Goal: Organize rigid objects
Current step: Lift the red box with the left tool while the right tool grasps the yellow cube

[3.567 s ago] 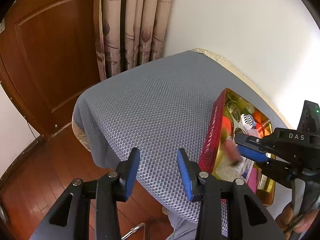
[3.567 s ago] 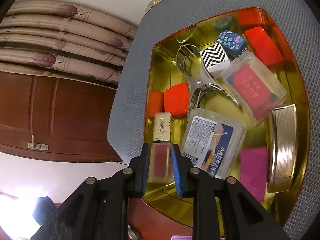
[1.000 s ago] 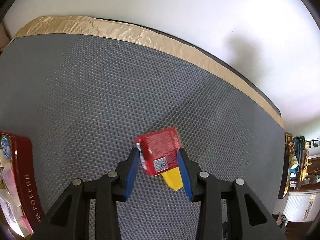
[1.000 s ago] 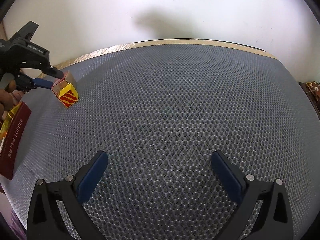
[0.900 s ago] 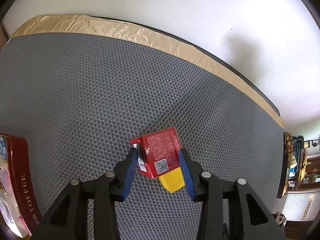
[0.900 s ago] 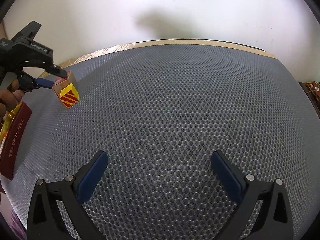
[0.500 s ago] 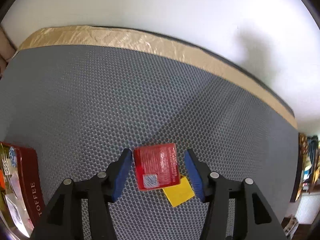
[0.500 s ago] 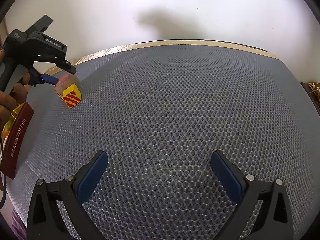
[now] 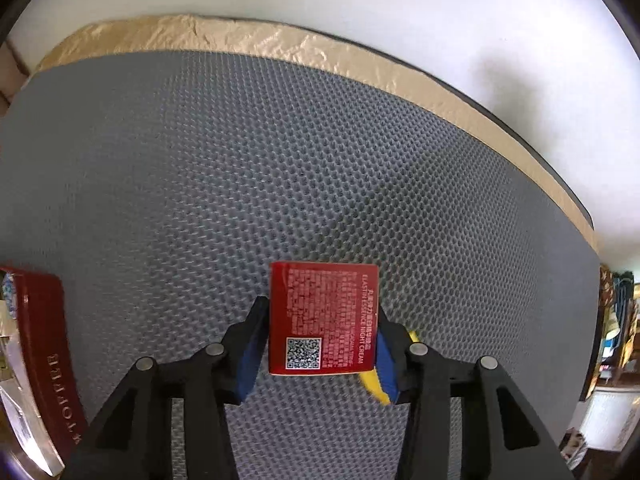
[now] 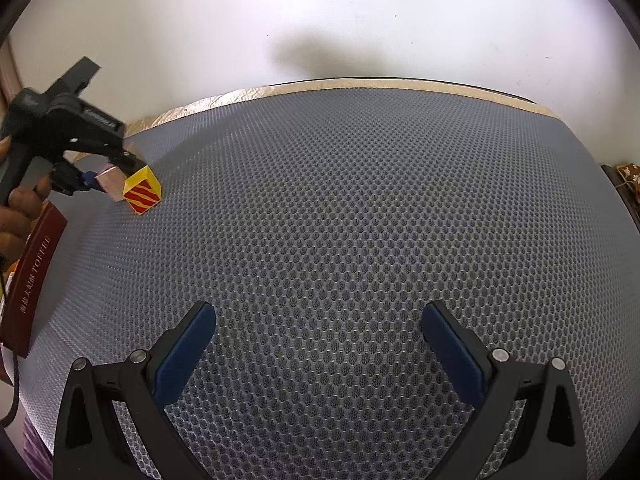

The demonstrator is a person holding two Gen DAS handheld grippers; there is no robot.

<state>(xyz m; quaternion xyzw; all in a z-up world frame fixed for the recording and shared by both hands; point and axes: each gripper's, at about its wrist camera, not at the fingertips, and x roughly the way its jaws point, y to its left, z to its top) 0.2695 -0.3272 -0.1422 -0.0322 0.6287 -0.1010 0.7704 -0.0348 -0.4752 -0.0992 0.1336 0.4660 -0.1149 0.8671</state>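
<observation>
Barely begun — the left gripper (image 9: pixel 322 346), jaws closing around the red box (image 9: pixel 323 318), works alone; the right gripper (image 10: pixel 318 346) gapes empty, the tin (image 10: pixel 30 280) still full.

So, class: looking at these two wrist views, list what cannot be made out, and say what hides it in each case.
- Yellow block, left wrist view: mostly behind the red night-cream box and a jaw of the closing left gripper.
- Toffee tin contents: cut off by the left edge in both views.
- Night-cream box, right wrist view: blurred, partly behind the left gripper.
- Right-edge clutter, left wrist view: too small and distorted.
</observation>
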